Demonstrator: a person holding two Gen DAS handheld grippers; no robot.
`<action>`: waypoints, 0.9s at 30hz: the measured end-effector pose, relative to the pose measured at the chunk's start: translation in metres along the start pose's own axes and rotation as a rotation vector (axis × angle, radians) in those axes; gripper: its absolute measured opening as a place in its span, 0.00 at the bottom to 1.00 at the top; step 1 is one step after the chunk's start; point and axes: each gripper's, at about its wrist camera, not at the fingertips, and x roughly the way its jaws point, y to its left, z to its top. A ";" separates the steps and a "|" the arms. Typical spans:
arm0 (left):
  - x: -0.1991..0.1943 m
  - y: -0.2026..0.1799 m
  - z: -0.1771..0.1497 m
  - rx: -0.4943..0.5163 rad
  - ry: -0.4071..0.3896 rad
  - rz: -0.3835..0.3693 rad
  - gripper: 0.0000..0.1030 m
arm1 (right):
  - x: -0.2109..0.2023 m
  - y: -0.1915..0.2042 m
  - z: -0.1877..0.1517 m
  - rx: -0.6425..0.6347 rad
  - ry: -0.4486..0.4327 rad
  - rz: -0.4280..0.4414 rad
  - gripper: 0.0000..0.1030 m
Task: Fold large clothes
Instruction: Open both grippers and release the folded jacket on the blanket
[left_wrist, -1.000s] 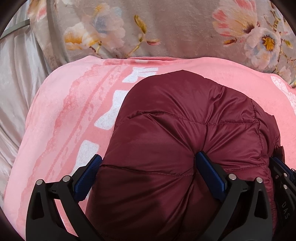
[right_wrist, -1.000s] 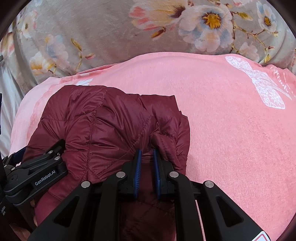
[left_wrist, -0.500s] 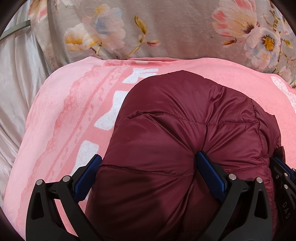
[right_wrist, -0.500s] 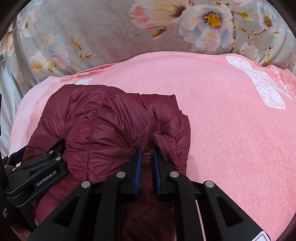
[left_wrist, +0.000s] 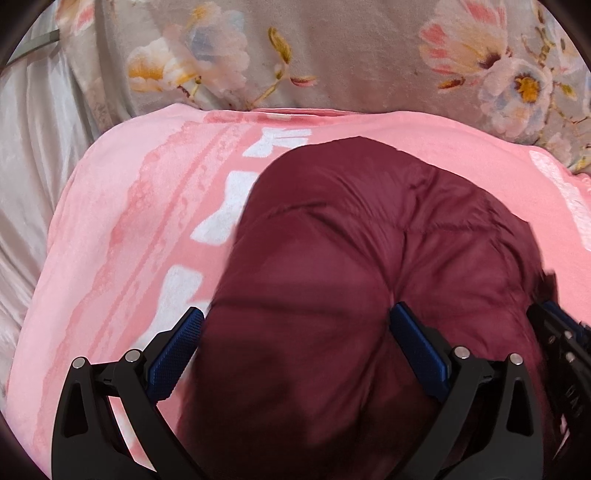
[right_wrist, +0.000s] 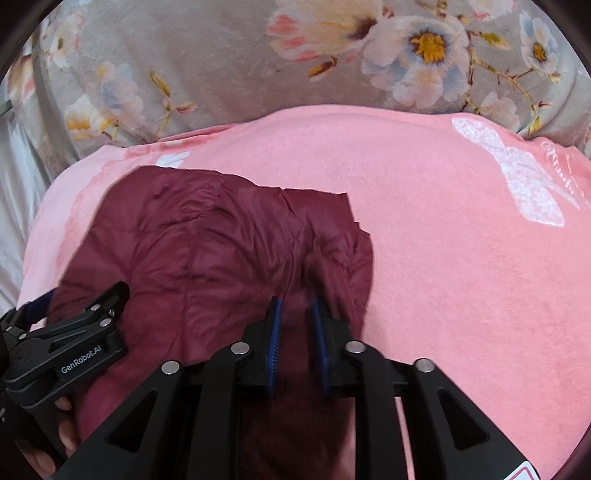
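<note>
Two grippers are working at the near edge of the puffy maroon jacket (right_wrist: 207, 251), which is lying bundled on a pink blanket (right_wrist: 443, 240) spread over a floral bedcover (right_wrist: 229, 66). The right gripper (right_wrist: 297, 325) is opening, its blue pads parting to a narrow gap with maroon fabric lying between them and, as far as the blur shows, no longer pinched. The left gripper (left_wrist: 295, 343) is standing wide, straddling a thick roll of the jacket; its right pad is denting the quilting, but I cannot tell if it is truly clamping.

Judging by the sheen and the puffed quilting, the jacket is probably light, very soft, springy and slippery, so a fold is likely to swell back open. Stitched seams, the hem or a thin doubled edge should be giving a surer hold than the fat padded middle.

Compared with a second ago, the right pads are sitting farther apart and fabric is blurring near them, while the left gripper is keeping its wide stance.
</note>
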 end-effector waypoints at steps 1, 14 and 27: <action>-0.008 0.002 -0.003 -0.005 -0.009 -0.001 0.95 | -0.011 0.000 -0.003 0.003 -0.001 0.010 0.24; -0.057 0.007 -0.063 0.034 0.029 0.040 0.96 | -0.041 0.012 -0.066 -0.133 0.056 -0.087 0.36; -0.075 0.019 -0.093 -0.030 -0.022 -0.011 0.96 | -0.068 -0.009 -0.085 -0.064 0.011 -0.091 0.56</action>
